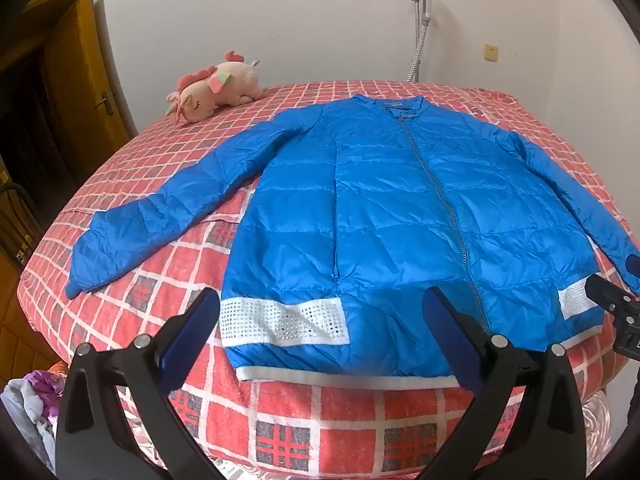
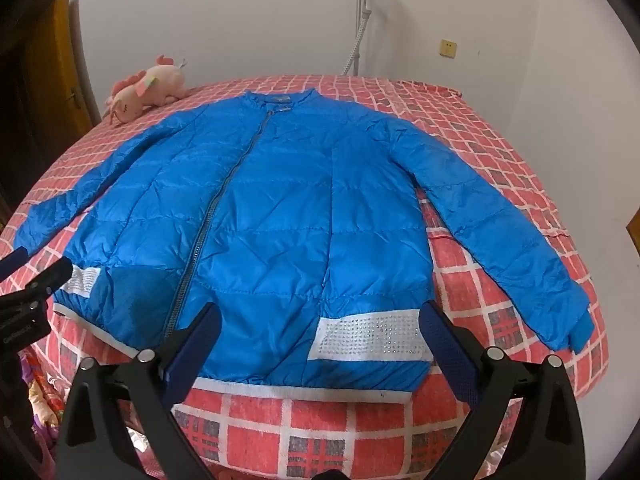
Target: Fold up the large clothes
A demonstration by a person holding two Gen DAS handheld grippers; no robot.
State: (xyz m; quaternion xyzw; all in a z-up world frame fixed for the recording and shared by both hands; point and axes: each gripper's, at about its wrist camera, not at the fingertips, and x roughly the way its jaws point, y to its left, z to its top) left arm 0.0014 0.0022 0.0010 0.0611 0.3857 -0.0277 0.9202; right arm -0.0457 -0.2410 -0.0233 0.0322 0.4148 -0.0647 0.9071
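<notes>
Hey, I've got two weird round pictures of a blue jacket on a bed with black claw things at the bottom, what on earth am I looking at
Those black claws are two-finger grippers, one held in each of a person's hands. Each carries a wide-angle camera looking forward along its fingers, which is why the pictures bulge. One picture comes from the left gripper, the other from the right gripper. Both are open and hold nothing. They sit near the hem of a blue puffer jacket, which lies zipped and flat, sleeves spread, on a bed with a red checked cover. A pink plush toy lies at the far corner. At the edge of each picture you can glimpse the other gripper. The job is folding the jacket, and no fold shows yet.
</notes>
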